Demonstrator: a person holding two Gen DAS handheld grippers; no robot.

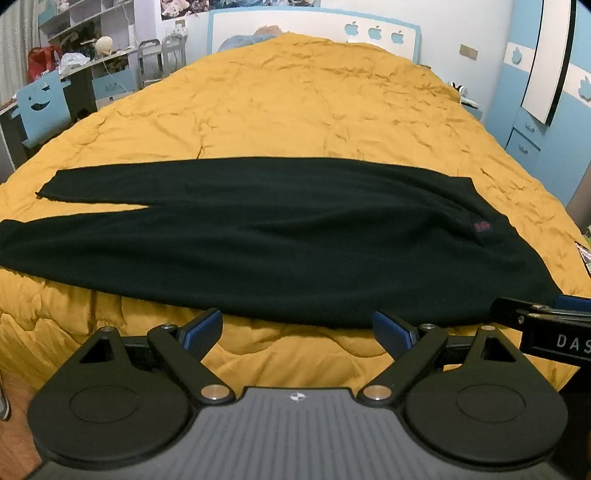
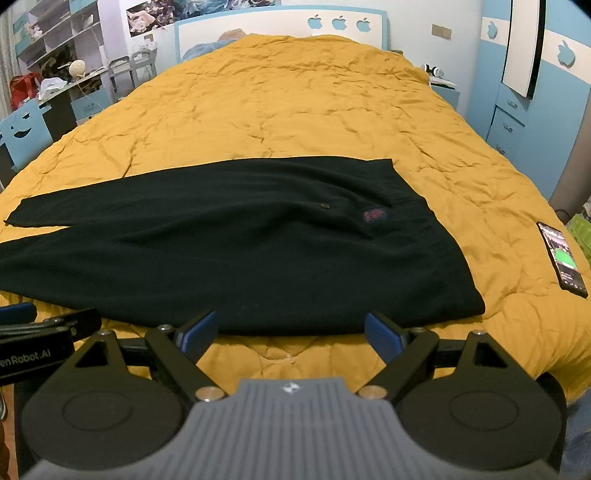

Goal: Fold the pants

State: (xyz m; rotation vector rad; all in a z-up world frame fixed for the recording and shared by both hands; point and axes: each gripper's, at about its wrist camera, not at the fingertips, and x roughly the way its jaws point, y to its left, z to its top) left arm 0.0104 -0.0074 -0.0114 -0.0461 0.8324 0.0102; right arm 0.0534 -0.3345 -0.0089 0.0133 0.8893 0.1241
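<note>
Black pants (image 2: 236,251) lie flat across the yellow quilt (image 2: 295,110), waist toward the phone (image 2: 561,258). Left tool (image 1: 297,332) and right tool (image 2: 290,334) hover wide, empty. Fabric looks soft, limp, light; pinch the near waistband corner and near cuff.

Setting: home bedroom, likely a child's. Evidence: bed under mustard quilt (image 1: 295,103), blue-white headboard (image 1: 314,26) with apple cutouts, matching wardrobe (image 2: 517,110), cluttered shelving (image 2: 55,44), smiley-face chair (image 1: 44,103).
</note>
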